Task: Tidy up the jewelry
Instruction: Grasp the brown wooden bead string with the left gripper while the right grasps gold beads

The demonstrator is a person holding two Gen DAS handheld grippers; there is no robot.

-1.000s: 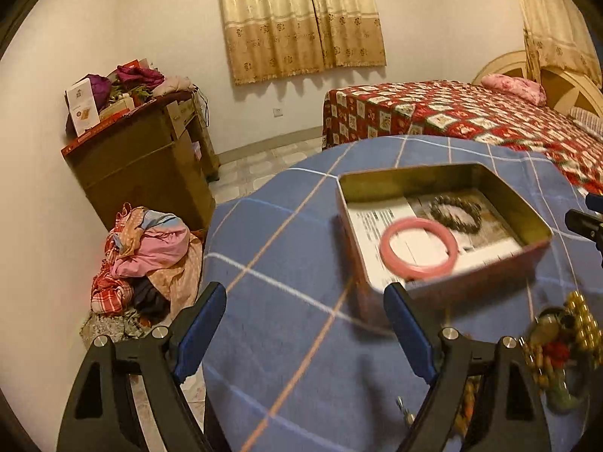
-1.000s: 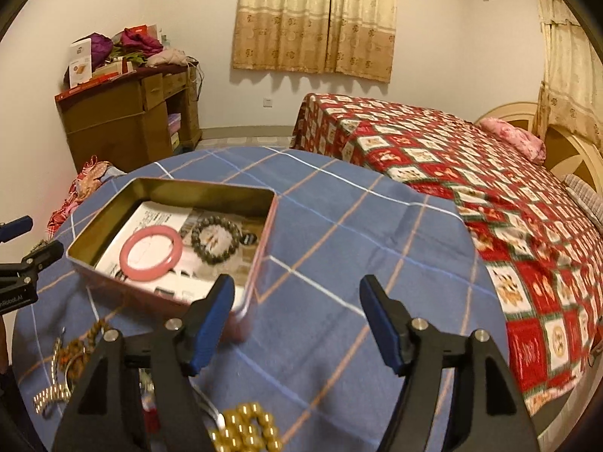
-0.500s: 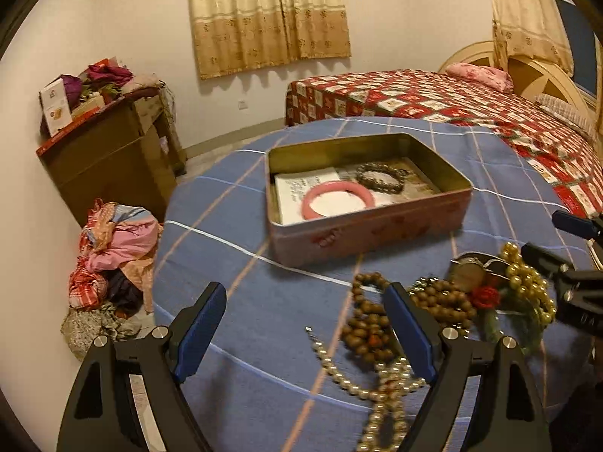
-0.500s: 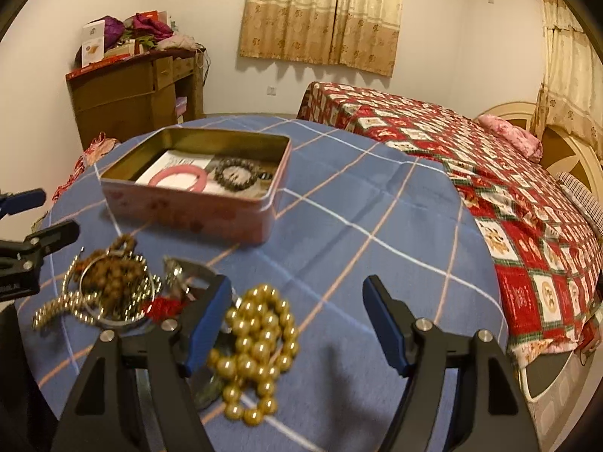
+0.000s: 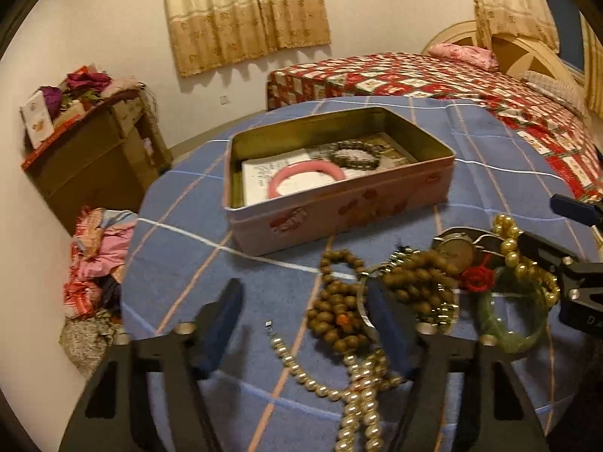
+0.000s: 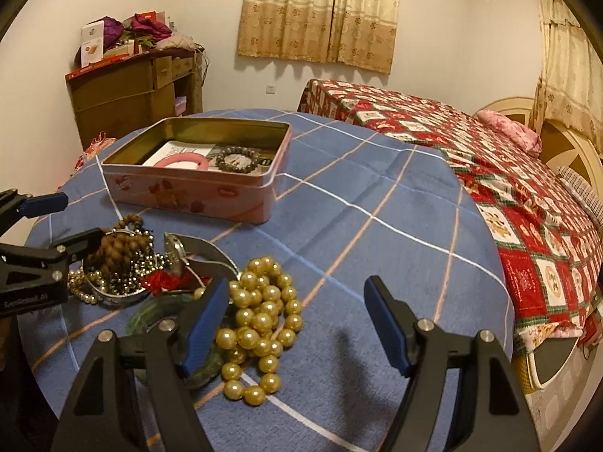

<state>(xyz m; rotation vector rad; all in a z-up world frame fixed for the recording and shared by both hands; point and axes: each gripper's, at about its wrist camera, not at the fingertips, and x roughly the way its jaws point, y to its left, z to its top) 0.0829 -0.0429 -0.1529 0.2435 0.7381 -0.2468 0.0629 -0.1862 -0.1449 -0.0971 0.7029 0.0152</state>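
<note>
On the blue checked tablecloth (image 6: 377, 196), the left gripper (image 5: 305, 320) is closing above brown wooden beads (image 5: 331, 301) without touching them, while the right gripper (image 6: 297, 320) hovers spread beside gold pearl beads (image 6: 260, 320).

Glossy pearls (image 6: 260, 324) (matt cloth (image 6: 377, 196))

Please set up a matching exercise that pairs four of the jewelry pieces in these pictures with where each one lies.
Things:
1. pink bangle
2. gold bead necklace
3. green bangle
4. dark bead bracelet

Places:
A. on the cloth, next to the right gripper's left finger
B. in the tin, at the left-hand end
C. in the tin, to the right of the other ring
D. on the cloth, in the pile, beside a red flower

Pairs: 1-B, 2-A, 3-D, 4-C
</note>
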